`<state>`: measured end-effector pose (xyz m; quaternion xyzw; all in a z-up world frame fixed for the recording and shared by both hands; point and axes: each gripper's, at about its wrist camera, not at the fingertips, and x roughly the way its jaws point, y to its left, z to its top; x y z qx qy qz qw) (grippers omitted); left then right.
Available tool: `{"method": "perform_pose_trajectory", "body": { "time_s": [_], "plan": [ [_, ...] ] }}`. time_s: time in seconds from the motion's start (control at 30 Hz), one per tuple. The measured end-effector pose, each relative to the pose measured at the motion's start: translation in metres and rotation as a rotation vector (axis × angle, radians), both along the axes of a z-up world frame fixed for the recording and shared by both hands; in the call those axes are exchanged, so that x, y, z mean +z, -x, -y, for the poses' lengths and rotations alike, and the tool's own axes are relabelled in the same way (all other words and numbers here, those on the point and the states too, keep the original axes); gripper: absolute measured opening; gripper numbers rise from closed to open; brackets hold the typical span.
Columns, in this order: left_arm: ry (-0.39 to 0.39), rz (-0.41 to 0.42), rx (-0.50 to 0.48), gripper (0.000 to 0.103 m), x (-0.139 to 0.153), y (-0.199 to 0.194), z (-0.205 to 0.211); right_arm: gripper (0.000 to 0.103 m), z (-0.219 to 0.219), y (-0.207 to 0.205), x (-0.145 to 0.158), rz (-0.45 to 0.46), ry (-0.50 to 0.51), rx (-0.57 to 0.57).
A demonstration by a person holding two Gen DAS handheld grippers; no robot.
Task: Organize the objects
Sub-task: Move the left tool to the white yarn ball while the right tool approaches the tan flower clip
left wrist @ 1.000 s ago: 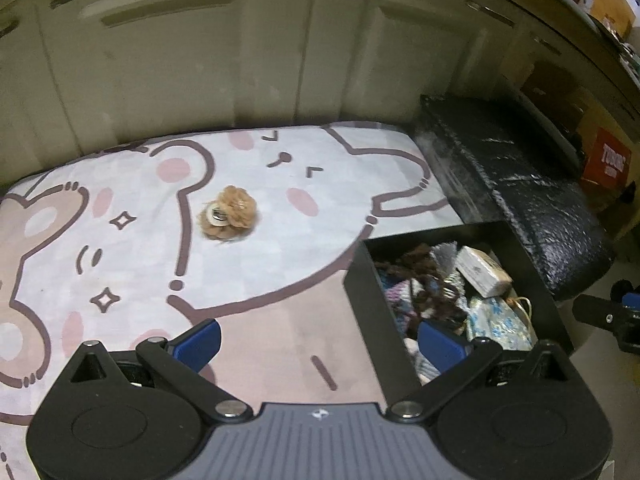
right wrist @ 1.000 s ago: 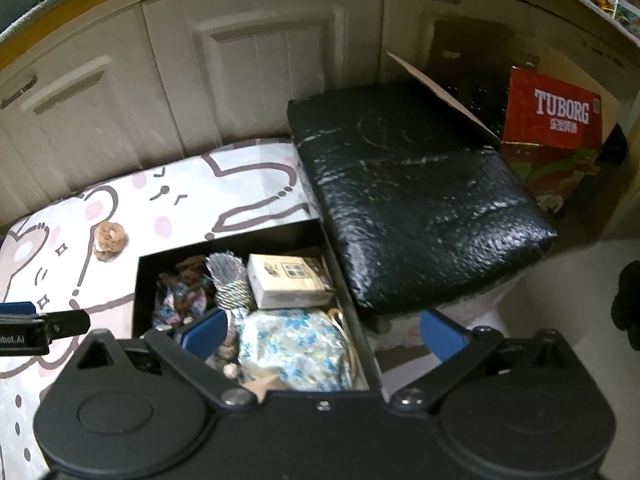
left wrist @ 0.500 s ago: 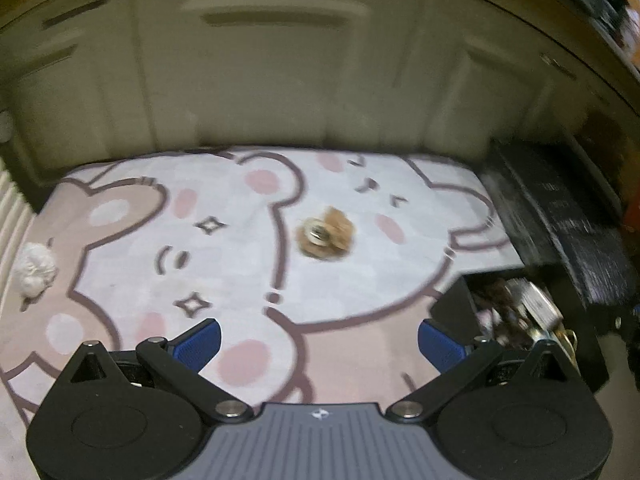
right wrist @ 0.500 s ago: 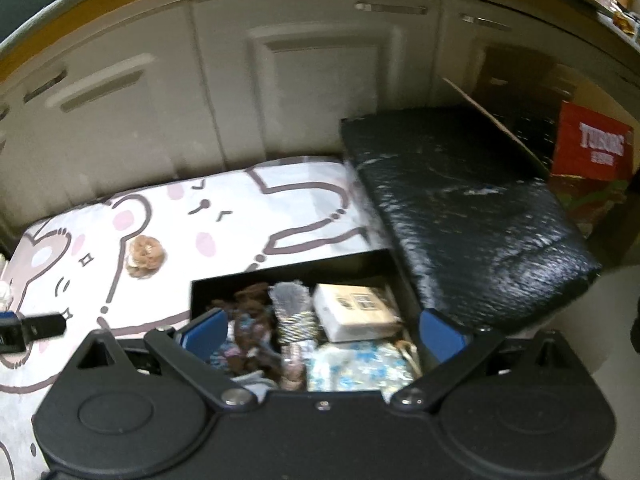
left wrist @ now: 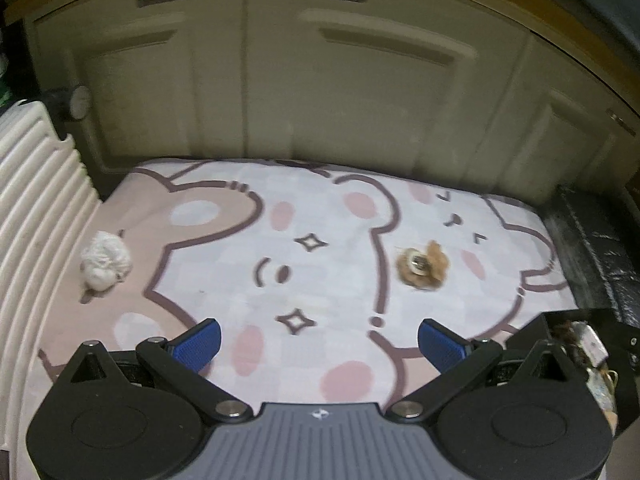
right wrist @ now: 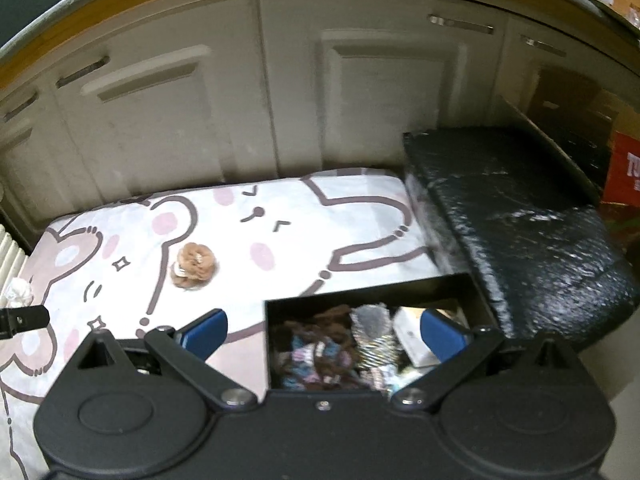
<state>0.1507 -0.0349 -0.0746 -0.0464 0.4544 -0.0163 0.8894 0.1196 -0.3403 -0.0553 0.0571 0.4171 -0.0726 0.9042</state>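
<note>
You have a cartoon-bear mat (left wrist: pixel 320 216) spread on the floor, with a brown fluffy hair tie (left wrist: pixel 421 266) lying near its right side, a white fluffy ball (left wrist: pixel 105 258) at its left edge, and a black box (right wrist: pixel 276 344) sitting on its right corner

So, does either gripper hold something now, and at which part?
Nothing is held. The left gripper and the right gripper are both open and empty.

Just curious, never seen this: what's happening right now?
Both hand-held grippers open, empty. Brown scrunchie, white scrunchie loose on mat. Nothing blocking.
</note>
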Motion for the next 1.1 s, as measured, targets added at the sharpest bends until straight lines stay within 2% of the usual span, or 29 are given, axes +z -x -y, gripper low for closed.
{"method": "perform_pose_trajectory", "body": {
  "time_s": [0.5, 0.7, 0.93, 1.1],
  "plan": [
    [-0.061, 0.019, 0.097, 0.103, -0.011, -0.008, -0.062, 0.103, -0.047, -0.027, -0.015, 0.053, 0.014, 0.068],
    [-0.09, 0.067, 0.134, 0.103, -0.02, -0.011, -0.084, 0.103, -0.066, -0.036, -0.026, 0.086, 0.027, 0.12],
    [-0.1, 0.101, 0.25, 0.103, -0.031, -0.016, -0.115, 0.103, -0.075, -0.046, -0.04, 0.154, -0.011, 0.1],
    [-0.074, 0.121, 0.346, 0.103, -0.038, -0.022, -0.137, 0.103, -0.082, -0.057, -0.052, 0.155, -0.011, 0.081]
  ]
}}
